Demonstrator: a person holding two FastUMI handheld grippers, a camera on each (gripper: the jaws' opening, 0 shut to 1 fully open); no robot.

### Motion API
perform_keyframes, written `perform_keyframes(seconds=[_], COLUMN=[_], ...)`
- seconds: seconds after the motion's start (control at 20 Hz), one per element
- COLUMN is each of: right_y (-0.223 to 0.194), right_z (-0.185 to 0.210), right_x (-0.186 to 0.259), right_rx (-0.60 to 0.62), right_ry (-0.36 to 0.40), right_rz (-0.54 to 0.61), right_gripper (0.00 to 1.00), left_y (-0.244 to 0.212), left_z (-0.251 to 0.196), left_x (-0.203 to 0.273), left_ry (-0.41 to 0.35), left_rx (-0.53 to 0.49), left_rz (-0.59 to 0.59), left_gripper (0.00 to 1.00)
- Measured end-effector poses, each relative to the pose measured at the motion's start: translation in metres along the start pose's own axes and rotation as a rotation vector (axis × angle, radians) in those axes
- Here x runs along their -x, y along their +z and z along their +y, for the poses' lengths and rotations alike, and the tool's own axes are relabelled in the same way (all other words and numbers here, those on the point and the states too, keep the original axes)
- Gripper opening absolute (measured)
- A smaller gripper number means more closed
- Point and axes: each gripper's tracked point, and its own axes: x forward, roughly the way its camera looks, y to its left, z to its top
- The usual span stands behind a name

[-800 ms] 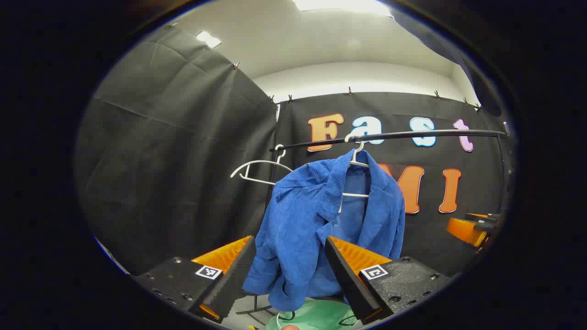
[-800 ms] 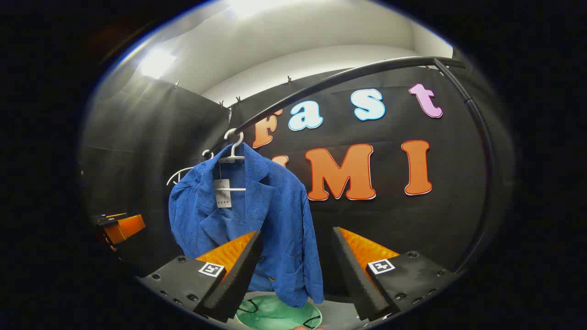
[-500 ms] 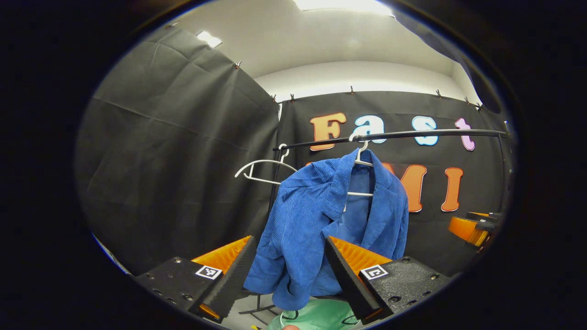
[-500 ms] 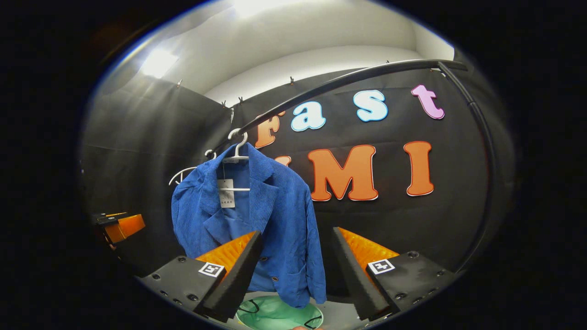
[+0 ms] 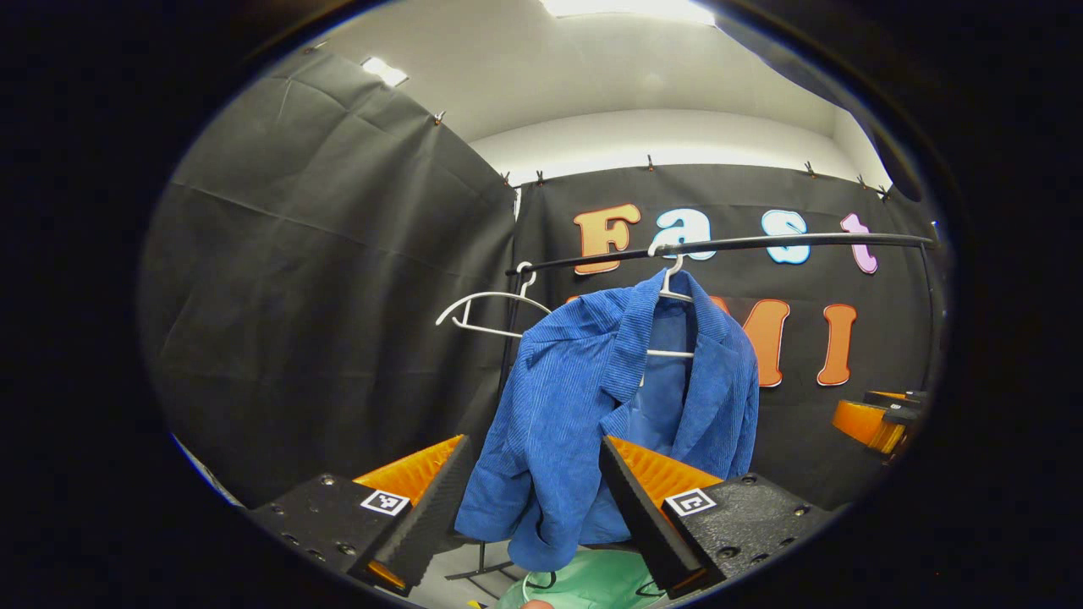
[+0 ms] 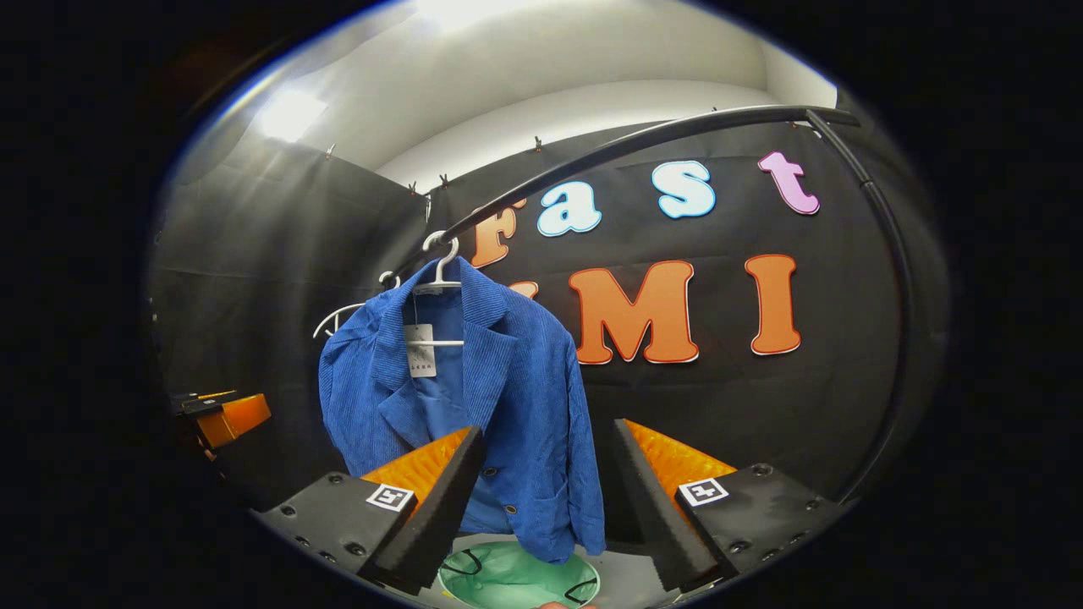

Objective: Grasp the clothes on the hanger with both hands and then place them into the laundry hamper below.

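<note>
Now my left gripper (image 5: 531, 507) stands wide open, and nothing is between its fingers. My right gripper (image 6: 541, 499) is wide open too, holding nothing. The blue jacket (image 5: 596, 406) hangs on a white hanger (image 5: 673, 283) from the black rail (image 5: 761, 244), in front of both grippers and apart from them. Below the jacket is the green laundry hamper (image 6: 516, 579). A second white hanger (image 5: 486, 306) hangs bare beside the jacket.

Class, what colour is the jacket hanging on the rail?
Blue, with fine ribbing; the jacket shows best in the right gripper view.
</note>
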Motion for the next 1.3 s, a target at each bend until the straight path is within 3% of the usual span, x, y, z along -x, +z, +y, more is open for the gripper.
perform_keyframes(seconds=[0.15, 0.25, 0.3, 0.35, 0.4, 0.55, 0.6, 0.65, 0.7, 0.75, 0.85, 1.0, 1.1, 1.15, 1.3], right_y=[0.000, 0.002, 0.002, 0.004, 0.003, 0.010, 0.010, 0.002, -0.005, -0.006, -0.001, -0.002, -0.010, -0.011, -0.023], right_z=[0.001, 0.004, 0.006, 0.007, 0.010, 0.023, 0.030, 0.039, 0.050, 0.057, 0.067, 0.086, 0.100, 0.104, 0.110], right_x=[0.001, 0.000, 0.000, -0.002, -0.005, -0.019, -0.027, -0.035, -0.044, -0.053, -0.068, -0.090, -0.106, -0.115, -0.141], right_rx=[0.003, 0.008, 0.010, 0.013, 0.018, 0.047, 0.048, 0.043, 0.039, 0.038, 0.049, 0.038, 0.020, 0.023, 0.064], right_ry=[0.002, 0.007, 0.012, 0.017, 0.022, 0.051, 0.060, 0.073, 0.087, 0.086, 0.073, 0.056, 0.068, 0.072, 0.087], right_rz=[0.001, -0.004, -0.009, -0.013, -0.014, -0.049, -0.066, -0.057, -0.043, -0.039, -0.054, -0.053, -0.035, -0.033, -0.027], right_gripper=[0.94, 0.94, 0.98, 0.94, 0.94, 0.94, 0.94, 0.98, 0.94, 0.94, 0.96, 0.94, 0.98, 0.94, 0.94], left_y=[0.000, 0.001, 0.002, 0.001, 0.002, 0.003, 0.002, 0.001, 0.003, 0.004, 0.005, 0.000, -0.003, -0.005, -0.009], left_z=[0.002, 0.006, 0.008, 0.010, 0.013, 0.027, 0.031, 0.035, 0.039, 0.044, 0.055, 0.067, 0.074, 0.076, 0.080], left_x=[0.000, 0.002, 0.002, 0.003, 0.003, 0.007, 0.007, 0.008, 0.008, 0.007, 0.006, 0.006, 0.003, 0.001, 0.000], left_ry=[0.002, 0.012, 0.017, 0.020, 0.024, 0.043, 0.045, 0.046, 0.046, 0.043, 0.034, 0.020, 0.022, 0.030, 0.066], left_rx=[0.002, -0.002, -0.002, 0.001, 0.003, 0.013, 0.025, 0.039, 0.050, 0.056, 0.059, 0.061, 0.060, 0.063, 0.071], left_rz=[0.002, -0.004, -0.004, -0.002, -0.003, -0.011, -0.009, -0.007, -0.011, -0.016, -0.018, 0.000, 0.007, 0.012, 0.019], left_gripper=[0.95, 0.92, 0.95, 0.95, 0.92, 0.95, 0.92, 0.95, 0.92, 0.95, 0.92, 0.95, 0.98, 0.95, 0.92])
